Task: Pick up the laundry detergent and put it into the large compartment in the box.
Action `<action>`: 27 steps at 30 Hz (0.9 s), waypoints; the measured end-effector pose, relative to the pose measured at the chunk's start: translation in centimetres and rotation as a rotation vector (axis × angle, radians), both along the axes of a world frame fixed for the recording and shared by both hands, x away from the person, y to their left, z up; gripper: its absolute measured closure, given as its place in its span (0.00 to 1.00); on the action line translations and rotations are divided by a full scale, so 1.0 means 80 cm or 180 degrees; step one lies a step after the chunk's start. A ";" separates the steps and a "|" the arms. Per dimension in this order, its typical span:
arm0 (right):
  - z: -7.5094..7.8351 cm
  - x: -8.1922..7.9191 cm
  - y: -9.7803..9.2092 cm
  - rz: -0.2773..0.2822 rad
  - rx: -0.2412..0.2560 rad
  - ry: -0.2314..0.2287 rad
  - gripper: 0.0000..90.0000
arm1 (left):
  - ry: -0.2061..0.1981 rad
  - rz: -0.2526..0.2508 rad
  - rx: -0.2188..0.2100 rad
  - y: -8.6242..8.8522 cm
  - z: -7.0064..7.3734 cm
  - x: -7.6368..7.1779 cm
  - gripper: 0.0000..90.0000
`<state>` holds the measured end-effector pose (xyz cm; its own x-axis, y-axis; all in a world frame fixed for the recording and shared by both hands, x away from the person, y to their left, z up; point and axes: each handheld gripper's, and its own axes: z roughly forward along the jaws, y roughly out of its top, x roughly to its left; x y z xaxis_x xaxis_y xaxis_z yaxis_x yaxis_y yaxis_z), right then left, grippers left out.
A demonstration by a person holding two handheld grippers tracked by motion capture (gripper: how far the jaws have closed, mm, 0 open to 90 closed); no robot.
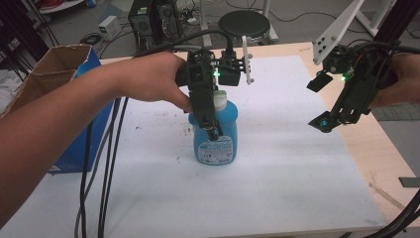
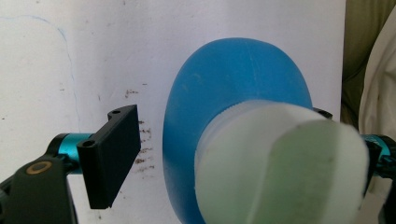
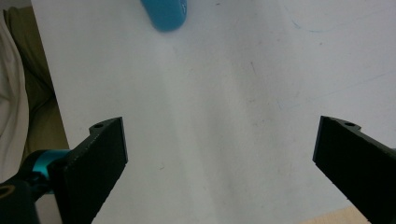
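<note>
The blue bottle [image 1: 216, 136] stands upright near the middle of the white sheet [image 1: 277, 163] on the bench [image 1: 381, 153], its long axis vertical, its white cap [image 1: 221, 96] pointing straight up and its label facing the near edge. In the left gripper view the cap [image 2: 280, 163] looms toward the camera with the blue shoulder [image 2: 224, 93] behind it, which fits a gripper looking down along the bottle's axis.

The left gripper [image 1: 210, 116] hangs over the bottle from the top, jaws pointing down along its near face. In its own view the jaws stand wide: one black pad [image 2: 112, 156] sits apart from the bottle's side with white sheet between them, and the other pad is mostly hidden behind the cap. So the gripper straddles the bottle but has nothing clamped, as far as the pictures show.

The right gripper [image 1: 324, 106] is held in the air over the right part of the sheet, well apart from the bottle. Its jaws are spread wide and empty; its own view looks down on bare sheet, with the bottle's base [image 3: 164, 14] at the far edge.

By my reading the reach is done and the grasp is not. What is left: close the left jaws on the bottle's body or neck, then lift or move it. A cardboard box [image 1: 59, 74] stands at the far left.
</note>
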<state>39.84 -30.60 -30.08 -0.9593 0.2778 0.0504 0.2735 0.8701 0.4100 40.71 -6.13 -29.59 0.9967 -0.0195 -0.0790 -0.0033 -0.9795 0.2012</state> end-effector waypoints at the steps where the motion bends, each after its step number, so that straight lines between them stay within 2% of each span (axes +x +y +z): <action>1: 0.000 0.000 0.000 0.0004 0.0002 -0.0003 0.02 | 0.0000 0.0000 0.0000 0.000 0.000 0.000 0.18; 13: 0.000 0.001 0.001 0.0021 0.0001 0.0002 0.02 | -0.0015 -0.0044 -0.0021 0.000 0.001 -0.001 0.26; 27: -0.001 0.001 0.002 0.0026 0.0012 0.0012 0.02 | 0.0035 -0.0114 -0.0008 -0.002 0.001 -0.003 0.42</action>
